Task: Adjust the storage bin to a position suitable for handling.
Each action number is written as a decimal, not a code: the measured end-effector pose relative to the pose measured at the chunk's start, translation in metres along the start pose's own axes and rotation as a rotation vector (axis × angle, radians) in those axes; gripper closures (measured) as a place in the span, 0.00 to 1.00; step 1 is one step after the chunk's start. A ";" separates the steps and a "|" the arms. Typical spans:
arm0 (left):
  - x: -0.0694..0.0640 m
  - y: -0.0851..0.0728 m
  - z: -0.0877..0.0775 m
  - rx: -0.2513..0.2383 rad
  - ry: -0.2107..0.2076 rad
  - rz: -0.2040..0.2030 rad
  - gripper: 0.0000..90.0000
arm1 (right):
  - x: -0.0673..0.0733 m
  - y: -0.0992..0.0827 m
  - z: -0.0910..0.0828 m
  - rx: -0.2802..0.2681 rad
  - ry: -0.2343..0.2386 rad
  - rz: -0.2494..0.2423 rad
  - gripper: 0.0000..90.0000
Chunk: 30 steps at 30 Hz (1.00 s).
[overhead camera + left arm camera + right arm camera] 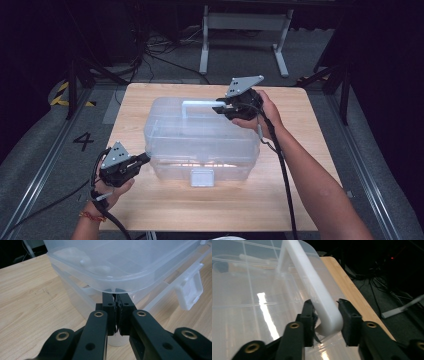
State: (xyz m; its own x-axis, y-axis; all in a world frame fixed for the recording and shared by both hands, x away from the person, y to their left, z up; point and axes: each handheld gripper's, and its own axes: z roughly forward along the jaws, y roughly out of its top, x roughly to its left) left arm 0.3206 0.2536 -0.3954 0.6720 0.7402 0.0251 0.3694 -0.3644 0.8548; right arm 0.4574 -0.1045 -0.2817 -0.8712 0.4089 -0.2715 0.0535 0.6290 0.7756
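Clear plastic box [200, 137], unlabelled; floor mark [83, 141] "4".

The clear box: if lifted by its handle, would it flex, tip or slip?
The box looks thin-walled and see-through with little inside, so probably light and a bit flexible. The handle is smooth and glossy between the right gripper's jaws, so it could slip. Gripped near the handle's end, the box would likely tilt.
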 end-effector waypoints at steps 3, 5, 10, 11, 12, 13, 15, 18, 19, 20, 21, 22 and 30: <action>0.000 0.000 0.000 0.003 0.003 0.003 0.97 | 0.000 -0.003 -0.005 -0.009 0.001 0.011 0.68; 0.000 0.000 0.000 0.002 0.004 0.007 0.97 | 0.000 -0.006 -0.010 -0.024 -0.001 0.027 0.67; 0.000 0.000 0.000 0.005 0.006 0.010 0.97 | 0.002 -0.014 -0.027 -0.041 -0.051 0.018 0.63; 0.000 0.000 0.000 0.005 0.006 0.010 0.97 | 0.001 -0.016 -0.031 -0.049 -0.054 0.026 0.63; 0.000 0.000 0.000 0.005 0.007 0.010 0.97 | 0.000 -0.018 -0.035 -0.057 -0.058 0.034 0.62; 0.000 0.000 0.000 0.008 0.008 0.012 0.97 | -0.001 -0.021 -0.040 -0.063 -0.064 0.041 0.61; 0.000 0.000 0.000 0.008 0.008 0.013 0.97 | -0.003 -0.028 -0.051 -0.080 -0.074 0.055 0.60; 0.000 0.000 0.000 0.010 0.008 0.014 0.97 | -0.005 -0.038 -0.065 -0.087 -0.092 0.066 0.57; 0.000 0.000 0.000 0.010 0.009 0.014 0.97 | -0.005 -0.042 -0.070 -0.091 -0.098 0.070 0.57; 0.000 0.000 0.000 0.009 0.009 0.013 0.97 | -0.006 -0.046 -0.075 -0.093 -0.104 0.076 0.56; 0.000 0.000 0.000 0.010 0.010 0.014 0.97 | -0.006 -0.051 -0.081 -0.095 -0.114 0.081 0.55; 0.000 0.000 0.000 0.010 0.010 0.013 0.97 | -0.006 -0.055 -0.086 -0.098 -0.121 0.091 0.55; -0.001 0.001 0.001 0.012 0.015 0.013 0.97 | -0.003 -0.090 -0.113 -0.109 -0.176 0.125 0.52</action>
State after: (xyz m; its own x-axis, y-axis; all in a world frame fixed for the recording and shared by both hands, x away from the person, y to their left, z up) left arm 0.3205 0.2518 -0.3945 0.6668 0.7439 0.0444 0.3684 -0.3808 0.8481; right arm 0.4001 -0.2370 -0.2857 -0.7623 0.5939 -0.2575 0.0942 0.4953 0.8636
